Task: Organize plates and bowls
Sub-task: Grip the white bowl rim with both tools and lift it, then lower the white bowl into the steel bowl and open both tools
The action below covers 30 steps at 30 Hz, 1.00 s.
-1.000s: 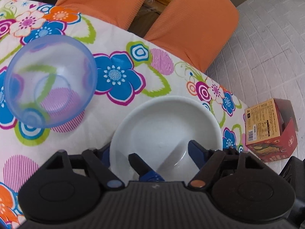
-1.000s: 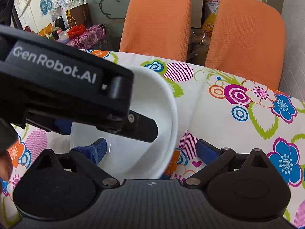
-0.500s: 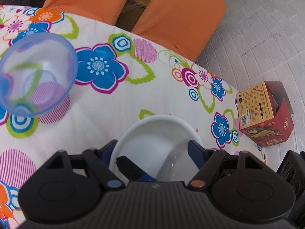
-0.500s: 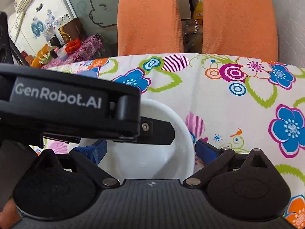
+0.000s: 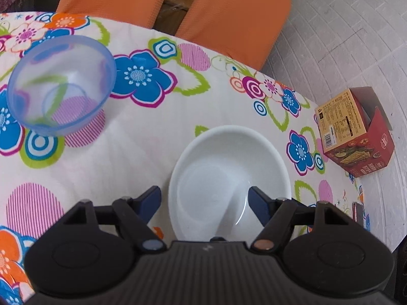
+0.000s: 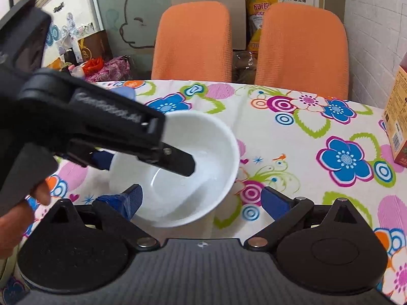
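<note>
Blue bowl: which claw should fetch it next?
Left, probably. The left claw is open, with the blue bowl ahead to its left; the white bowl sits between that bowl and the open right claw.

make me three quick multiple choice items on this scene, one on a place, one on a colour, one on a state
1. Where is the box?
A. in the white bowl
B. on the table near its right edge
C. on a chair

2. What colour is the clear bowl?
A. blue
B. green
C. red

3. How does the left gripper stand?
A. shut on the white bowl's rim
B. open, fingers either side of the near rim
C. shut on the clear bowl

Answers
1 B: the box stands on the flowered cloth by the wall.
2 A: it is see-through with a blue tint.
3 B: gaps show between both pads and the white bowl.
</note>
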Available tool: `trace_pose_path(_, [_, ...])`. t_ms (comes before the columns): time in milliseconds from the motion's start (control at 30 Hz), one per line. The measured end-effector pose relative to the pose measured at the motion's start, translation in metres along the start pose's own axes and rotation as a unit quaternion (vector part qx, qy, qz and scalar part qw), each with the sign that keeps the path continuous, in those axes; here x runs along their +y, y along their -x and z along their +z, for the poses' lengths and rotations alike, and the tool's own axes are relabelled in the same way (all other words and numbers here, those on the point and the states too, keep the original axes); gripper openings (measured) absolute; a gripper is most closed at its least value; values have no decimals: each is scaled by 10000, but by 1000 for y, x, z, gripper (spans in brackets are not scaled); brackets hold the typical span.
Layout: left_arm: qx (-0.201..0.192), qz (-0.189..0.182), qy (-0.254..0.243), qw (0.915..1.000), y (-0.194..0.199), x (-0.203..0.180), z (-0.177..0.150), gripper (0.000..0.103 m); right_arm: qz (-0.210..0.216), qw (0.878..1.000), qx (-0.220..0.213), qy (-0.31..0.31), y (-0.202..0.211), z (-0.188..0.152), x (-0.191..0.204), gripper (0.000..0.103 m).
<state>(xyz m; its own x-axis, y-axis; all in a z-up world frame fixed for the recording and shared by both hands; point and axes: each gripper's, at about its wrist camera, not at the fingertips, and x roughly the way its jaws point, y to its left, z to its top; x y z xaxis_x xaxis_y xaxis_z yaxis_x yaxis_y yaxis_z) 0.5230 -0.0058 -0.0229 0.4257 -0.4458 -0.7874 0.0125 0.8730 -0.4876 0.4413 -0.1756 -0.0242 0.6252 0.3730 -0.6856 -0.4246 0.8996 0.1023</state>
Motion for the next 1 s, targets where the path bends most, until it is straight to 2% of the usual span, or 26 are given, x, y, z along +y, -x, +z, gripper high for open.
trace_pose_path(133, [3, 101, -95, 9999, -3, -5, 0, 73, -55, 9998, 26, 174, -4, -1, 6, 87])
trace_pose_path(233, [7, 111, -133, 9999, -4, -7, 0, 73, 51, 10000, 28, -33, -9, 2, 0, 87])
trace_pose_path(300, [5, 71, -123, 9999, -4, -5, 0, 73, -34, 9999, 36, -147, -7, 2, -4, 87])
trace_pose_path(400, [-4, 91, -142, 9999, -3, -4, 2, 73, -283, 9996, 77, -1, -6, 2, -8, 86])
trace_pose_path(467, [-14, 192, -264, 9995, -4, -9, 1, 72, -137, 9997, 57, 169, -6, 2, -8, 84])
trace_pose_path(500, [-33, 258, -353, 9990, -5, -11, 0, 68, -90, 9996, 45, 272, -5, 2, -6, 81])
trace_pose_path(533, [-44, 306, -432, 9986, -5, -13, -1, 47, -99, 9993, 79, 363, -7, 3, -5, 79])
trace_pose_path(567, [-31, 339, -495, 9982, -6, -15, -2, 38, -114, 9989, 136, 423, -9, 3, -5, 78])
trace_pose_path(600, [-43, 365, -532, 9979, -6, -15, -2, 35, -102, 9988, 189, 435, -11, 3, -5, 71])
trace_pose_path(633, [-39, 363, -531, 9979, -6, -15, -3, 28, -49, 9989, 225, 401, -12, 2, -5, 53])
trace_pose_path(667, [-30, 338, -503, 9982, -7, -14, -3, 25, 43, 9991, 263, 323, -13, 1, -6, 45])
trace_pose_path(733, [-15, 302, -450, 9985, -7, -13, -2, 25, 157, 9992, 244, 268, -12, -1, -2, 42])
trace_pose_path(867, [17, 393, -358, 9986, -5, -14, -2, 25, 137, 9995, 219, 167, -10, 2, 2, 42])
trace_pose_path(1000, [74, 261, -245, 9993, 6, -12, -5, 25, 232, 9995, 206, 56, 4, 6, 5, 42])
